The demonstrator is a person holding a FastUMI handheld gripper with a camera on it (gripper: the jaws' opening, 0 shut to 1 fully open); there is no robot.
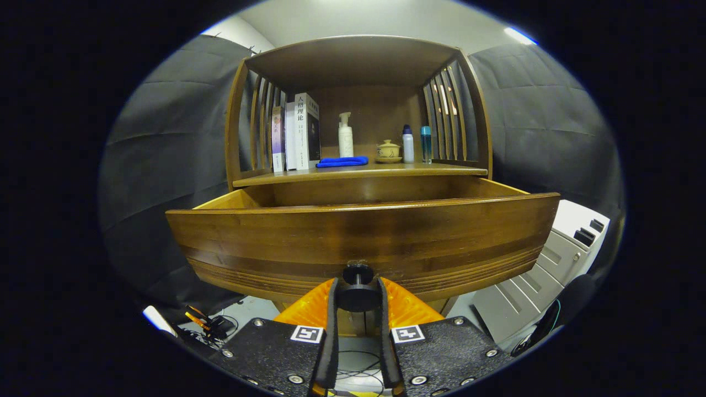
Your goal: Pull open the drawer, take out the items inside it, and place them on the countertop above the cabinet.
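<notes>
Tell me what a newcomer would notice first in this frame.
The pulled-out wooden drawer dominates, its front spread wide just beyond the gripper, whose orange fingers are clamped on the black knob. Above it, the countertop carries books, a white pump bottle, a blue cloth, a small lidded cup and two bottles. The drawer's inside is hidden from here.

The drawer [361, 234] stands pulled out from the cabinet, below the worktop [358, 172]. On the worktop, left to right: upright books [298, 132], a folded cloth [342, 161] before a pump bottle [345, 135], a lidded cup [388, 151], two small bottles [416, 143]. The claw [357, 298] closes on the drawer's knob [358, 291], both fingers [331, 320] touching it.
</notes>
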